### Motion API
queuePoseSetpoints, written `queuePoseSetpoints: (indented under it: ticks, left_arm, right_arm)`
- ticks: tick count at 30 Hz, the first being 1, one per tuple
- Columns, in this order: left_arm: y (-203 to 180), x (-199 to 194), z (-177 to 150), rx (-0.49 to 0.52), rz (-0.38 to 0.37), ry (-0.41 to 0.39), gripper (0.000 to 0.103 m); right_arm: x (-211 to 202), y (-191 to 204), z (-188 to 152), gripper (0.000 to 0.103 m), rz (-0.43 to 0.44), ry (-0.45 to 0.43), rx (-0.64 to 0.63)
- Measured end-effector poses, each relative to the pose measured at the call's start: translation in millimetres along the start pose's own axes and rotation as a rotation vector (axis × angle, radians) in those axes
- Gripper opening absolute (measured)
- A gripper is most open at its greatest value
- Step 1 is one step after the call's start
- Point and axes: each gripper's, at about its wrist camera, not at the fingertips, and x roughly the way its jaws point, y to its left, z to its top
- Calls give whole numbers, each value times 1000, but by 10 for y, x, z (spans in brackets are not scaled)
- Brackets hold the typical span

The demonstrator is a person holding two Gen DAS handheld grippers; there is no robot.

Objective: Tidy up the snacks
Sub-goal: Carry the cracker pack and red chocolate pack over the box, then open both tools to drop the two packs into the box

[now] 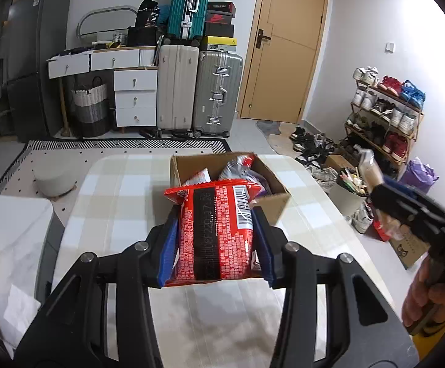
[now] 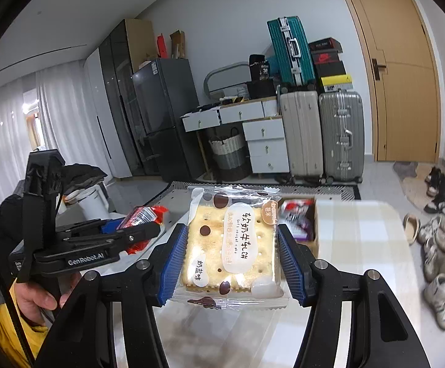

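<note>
Pinching a red packet [image 1: 214, 233] between its blue pads [image 1: 168, 250], the left gripper [image 1: 214, 214] was seen held above the table [image 1: 115, 190]. The packet was glossy red plastic covered in small white print, with a broad black band down its middle and a white barcode near its far right corner; its far end was crimped and slightly crumpled. It was gripped by its long sides, the jaws pressed in close against the wrapper, and its far end was seen overlapping the near edge of the box [image 1: 271, 205].

A biscuit pack [image 2: 230, 245] was clamped in the right gripper [image 2: 231, 224], its ribbed blue pads [image 2: 173, 263] pressed on the wrapper's two side edges. The wrapper was clear with serrated ends, and a pale square sandwich cracker was visible through it. White rounded labels with dark lettering and scattered brown dots were printed on it, and a tan round mark sat at the far right corner. This pack was held in the air over the table, nearer than the box.

The box was open-topped brown cardboard, set on the checked tablecloth towards the table's far edge. Several packets [image 1: 241, 168] were seen inside it: one dark with red at the top, one with a white and red edge, and something purple against the right wall. How many lay there could not be told.

Each gripper was seen from the other's camera, held by a hand [image 2: 38, 294] next to a yellow sleeve [image 2: 4, 334].
</note>
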Motion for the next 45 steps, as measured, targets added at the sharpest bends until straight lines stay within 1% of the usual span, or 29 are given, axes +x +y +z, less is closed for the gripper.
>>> queuePoseSetpoints:
  ticks: [5, 9, 13, 19, 23, 26, 34, 38, 41, 44, 45]
  left_arm:
    - [-3, 314, 333, 7, -7, 9, 41]
    - [-51, 651, 591, 17, -10, 33, 41]
    - [-99, 1092, 813, 36, -12, 74, 41]
    - [-42, 1869, 1026, 12, -16, 151, 41]
    - [-52, 2337, 1102, 6, -29, 190, 41]
    - [-62, 2628, 1116, 12, -35, 211, 41]
    - [9, 3207, 1020, 4, -40, 261, 41]
    - [28, 3385, 971, 11, -43, 272, 41]
    - [47, 3434, 944, -2, -53, 266, 42]
    - [97, 3402, 937, -17, -53, 256, 42]
    - [135, 3336, 927, -19, -48, 251, 42]
  right_arm:
    - [237, -113, 350, 59, -4, -7, -29]
    - [482, -263, 596, 59, 8, 0, -4]
    - [784, -468, 791, 59, 7, 16, 31]
    - [1287, -755, 950, 59, -9, 71, 71]
    - [1619, -910, 931, 59, -13, 109, 101]
    - [1850, -975, 882, 59, -19, 139, 92]
    - [2231, -1145, 727, 59, -29, 185, 101]
    - [2321, -1221, 636, 59, -35, 206, 115]
    - [2349, -1299, 545, 59, -39, 221, 129]
    - [2388, -1341, 501, 59, -43, 238, 138]
    - [2415, -1359, 483, 59, -41, 251, 143]
